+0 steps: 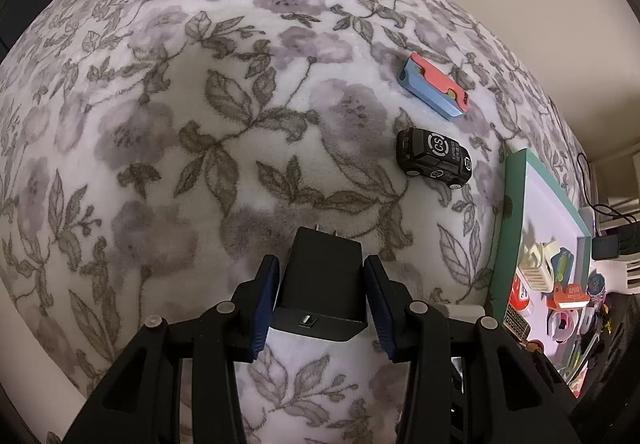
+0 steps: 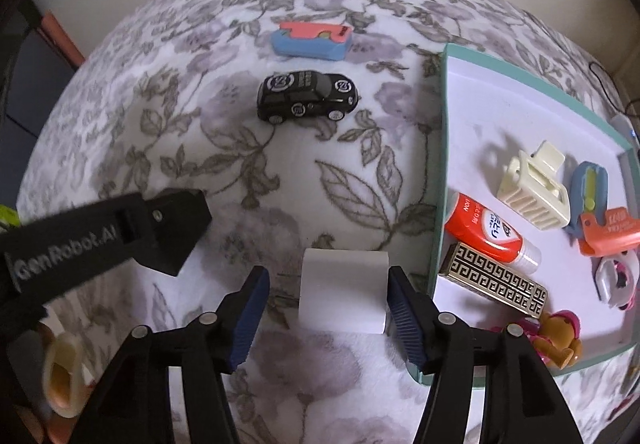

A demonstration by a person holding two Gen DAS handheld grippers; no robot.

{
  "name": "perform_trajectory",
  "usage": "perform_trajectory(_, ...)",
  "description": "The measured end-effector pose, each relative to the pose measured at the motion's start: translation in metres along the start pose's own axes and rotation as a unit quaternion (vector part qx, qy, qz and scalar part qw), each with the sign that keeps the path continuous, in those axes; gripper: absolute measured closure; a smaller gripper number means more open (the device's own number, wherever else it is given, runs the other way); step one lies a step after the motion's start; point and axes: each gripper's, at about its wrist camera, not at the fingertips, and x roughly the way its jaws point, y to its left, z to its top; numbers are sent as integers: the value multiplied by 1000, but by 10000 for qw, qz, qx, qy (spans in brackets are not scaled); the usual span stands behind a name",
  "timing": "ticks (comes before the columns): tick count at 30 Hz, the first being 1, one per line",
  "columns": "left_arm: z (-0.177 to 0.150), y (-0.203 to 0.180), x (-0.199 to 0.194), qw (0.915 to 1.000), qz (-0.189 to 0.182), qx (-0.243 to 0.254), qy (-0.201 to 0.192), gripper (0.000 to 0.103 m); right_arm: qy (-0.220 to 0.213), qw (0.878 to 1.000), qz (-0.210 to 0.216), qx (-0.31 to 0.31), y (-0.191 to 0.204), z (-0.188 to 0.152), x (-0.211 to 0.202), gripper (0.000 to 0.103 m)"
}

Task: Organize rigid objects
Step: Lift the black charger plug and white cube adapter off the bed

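A black charger (image 1: 320, 276) sat pinched between the left gripper's (image 1: 321, 302) fingers above the flowered blanket (image 1: 160, 124), a toy car (image 1: 434, 158) at two o'clock. In the right view, a white charger (image 2: 344, 290) lay between the right gripper's (image 2: 326, 314) spread fingers, the tray (image 2: 438, 164) at three o'clock.

Soft, dim indoor light falls evenly on my views; fisheye bending curves the edges into dark corners, and the lower left of my right view blurs.
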Motion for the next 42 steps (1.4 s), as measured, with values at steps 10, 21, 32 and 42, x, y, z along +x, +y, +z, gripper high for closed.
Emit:
perform_trajectory(10,-1,-1,8,9998,114,-25,151,58,129,9990,-306,-295,11,1,15,39)
perform_trajectory(21,-1,-7,10,9995,187,101,248,58,155,9991,-294,-263,11,-1,17,42)
perform_trajectory(32,-9,-12,17,9987,244,303,319,60,138,9992,-266,-261,10,-1,14,42)
perform_trajectory(42,-8,-11,19,9989,212,271,319,60,130,9992,-274,-252,12,-2,14,42)
